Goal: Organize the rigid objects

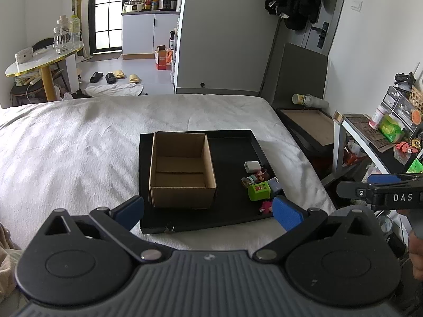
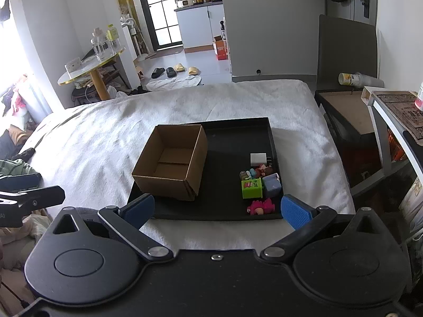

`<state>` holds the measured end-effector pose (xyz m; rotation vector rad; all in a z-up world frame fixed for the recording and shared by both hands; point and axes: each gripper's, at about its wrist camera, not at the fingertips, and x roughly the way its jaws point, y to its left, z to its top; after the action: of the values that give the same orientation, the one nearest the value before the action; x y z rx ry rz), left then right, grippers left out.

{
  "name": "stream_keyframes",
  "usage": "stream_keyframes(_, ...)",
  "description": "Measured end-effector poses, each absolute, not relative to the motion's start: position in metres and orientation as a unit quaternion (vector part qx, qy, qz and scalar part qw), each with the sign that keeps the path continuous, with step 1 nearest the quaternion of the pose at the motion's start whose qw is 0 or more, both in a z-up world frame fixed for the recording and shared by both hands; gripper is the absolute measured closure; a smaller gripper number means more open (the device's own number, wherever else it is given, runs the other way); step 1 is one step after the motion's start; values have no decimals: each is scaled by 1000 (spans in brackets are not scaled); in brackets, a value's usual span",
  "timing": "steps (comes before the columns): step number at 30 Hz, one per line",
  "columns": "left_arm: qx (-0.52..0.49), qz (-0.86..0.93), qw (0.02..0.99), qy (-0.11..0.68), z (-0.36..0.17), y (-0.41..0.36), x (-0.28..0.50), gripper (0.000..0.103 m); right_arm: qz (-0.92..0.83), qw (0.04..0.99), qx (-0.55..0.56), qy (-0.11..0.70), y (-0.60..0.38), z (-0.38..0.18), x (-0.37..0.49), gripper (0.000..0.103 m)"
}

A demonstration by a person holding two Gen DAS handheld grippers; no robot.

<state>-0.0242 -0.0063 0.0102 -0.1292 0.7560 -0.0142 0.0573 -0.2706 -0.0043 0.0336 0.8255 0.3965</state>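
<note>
A black tray lies on the white bed. An empty open cardboard box stands on its left half. Small toys cluster at its right edge: a white block, a green cube, a pale blue cube, a pink figure and several small figures. My left gripper is open and empty, held above the bed before the tray's near edge. My right gripper is open and empty, in front of the tray.
The white bed cover spreads left of the tray. A dark side table and a shelf with clutter stand to the right. The right gripper's side shows in the left wrist view.
</note>
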Motion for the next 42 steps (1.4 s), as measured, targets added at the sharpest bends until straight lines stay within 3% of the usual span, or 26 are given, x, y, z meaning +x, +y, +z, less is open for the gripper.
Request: stream_keyframes(42, -58, -12, 921, 384, 0, -7, -6, 0, 169, 894, 25, 415, -278, -22, 68, 0)
